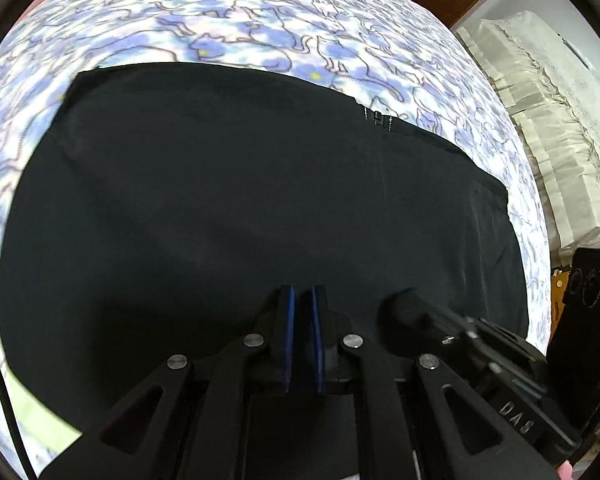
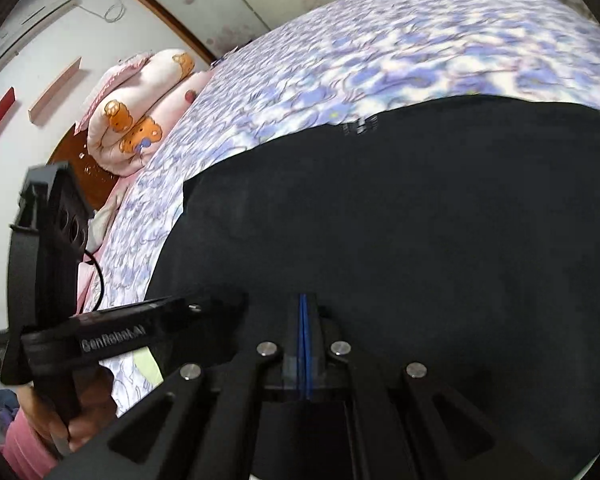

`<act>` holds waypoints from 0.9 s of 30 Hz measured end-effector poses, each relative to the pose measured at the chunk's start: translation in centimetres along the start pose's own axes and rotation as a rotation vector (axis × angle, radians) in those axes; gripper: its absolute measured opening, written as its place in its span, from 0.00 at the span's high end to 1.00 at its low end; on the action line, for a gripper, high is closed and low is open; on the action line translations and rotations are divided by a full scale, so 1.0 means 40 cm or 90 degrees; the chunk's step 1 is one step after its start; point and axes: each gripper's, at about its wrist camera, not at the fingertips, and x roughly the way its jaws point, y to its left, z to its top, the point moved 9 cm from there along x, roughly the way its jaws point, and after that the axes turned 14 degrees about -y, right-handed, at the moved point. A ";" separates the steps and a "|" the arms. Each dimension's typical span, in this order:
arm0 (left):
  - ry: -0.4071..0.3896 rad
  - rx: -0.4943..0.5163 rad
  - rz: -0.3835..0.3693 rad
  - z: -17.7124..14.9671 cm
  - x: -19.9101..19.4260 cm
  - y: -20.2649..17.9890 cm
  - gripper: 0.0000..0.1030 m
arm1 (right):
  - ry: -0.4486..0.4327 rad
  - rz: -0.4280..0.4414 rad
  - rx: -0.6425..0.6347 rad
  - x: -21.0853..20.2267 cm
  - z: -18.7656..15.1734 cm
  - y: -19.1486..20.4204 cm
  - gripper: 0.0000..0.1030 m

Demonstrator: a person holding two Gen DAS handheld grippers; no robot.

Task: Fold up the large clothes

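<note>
A large black garment [image 1: 220, 180] lies spread flat on the bed, with a small zipper [image 1: 378, 116] at its far edge. My left gripper [image 1: 302, 292] hovers over its near part; the blue pads stand a sliver apart and I see no cloth lifted in them. The right gripper [image 1: 404, 308] sits close beside it on the right. In the right wrist view the garment [image 2: 420, 220] fills the middle and its zipper [image 2: 360, 125] shows at the top edge. My right gripper [image 2: 305, 298] has its blue pads pressed together, empty. The left gripper [image 2: 228, 304] is at its left, held by a hand [image 2: 84, 420].
The bed sheet [image 1: 260, 20] has a blue and white cat print and reaches beyond the garment [image 2: 380, 40]. A rolled pink quilt with bears [image 2: 140, 112] lies at the head of the bed. Cream-covered furniture [image 1: 548, 120] stands beside the bed. A black cable [image 1: 4, 380] hangs at the left.
</note>
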 end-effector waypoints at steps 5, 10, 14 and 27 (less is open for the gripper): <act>-0.009 -0.041 -0.004 0.003 0.028 0.028 0.94 | 0.014 -0.035 -0.008 0.035 -0.003 -0.049 1.00; -0.035 -0.063 0.014 0.043 0.032 0.082 0.94 | -0.013 -0.079 -0.001 0.028 0.043 -0.142 1.00; -0.066 -0.077 0.058 0.082 0.027 0.137 0.94 | -0.044 -0.121 0.026 0.010 0.090 -0.217 1.00; -0.078 -0.041 0.149 0.142 0.011 0.288 0.94 | -0.048 -0.214 -0.017 -0.079 0.146 -0.387 1.00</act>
